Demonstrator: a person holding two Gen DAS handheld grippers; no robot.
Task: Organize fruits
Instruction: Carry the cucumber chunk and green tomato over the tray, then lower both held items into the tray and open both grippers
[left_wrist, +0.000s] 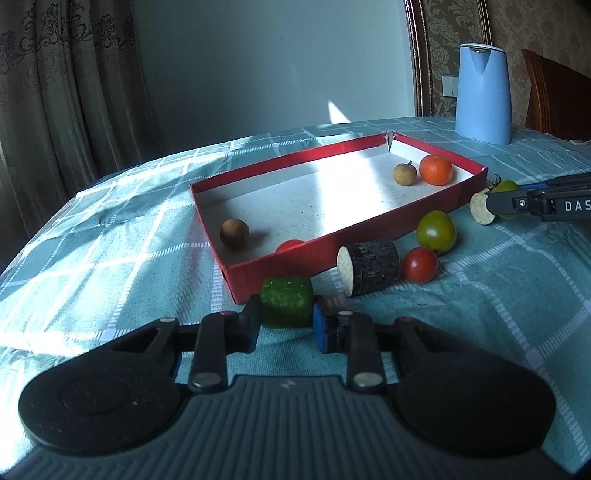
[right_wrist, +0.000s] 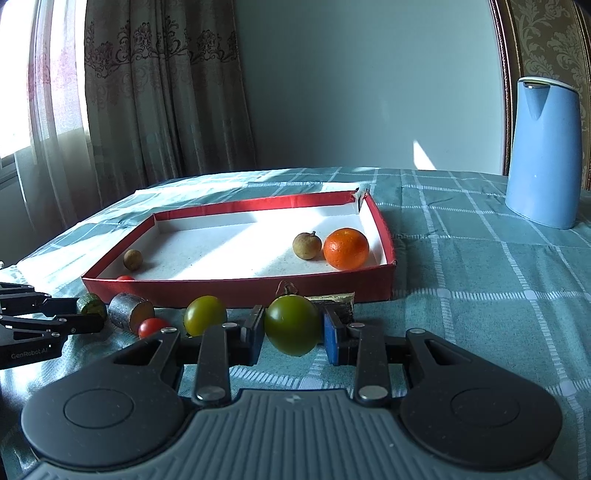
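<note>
left gripper (left_wrist: 287, 320) pinches a green cucumber chunk (left_wrist: 287, 301) beside the red tray (left_wrist: 295, 271); right gripper (right_wrist: 293, 329) pinches a green tomato (right_wrist: 293, 325) before it.

teal checked tablecloth (right_wrist: 480, 266) covered the whole table, blue kettle (right_wrist: 543, 155) stood upright at the far right corner, patterned curtains (right_wrist: 162, 92) hung on the left, plain grey wall (right_wrist: 369, 92) sat behind, bit of wooden chair (left_wrist: 554, 99) poked in beside the kettle
</note>
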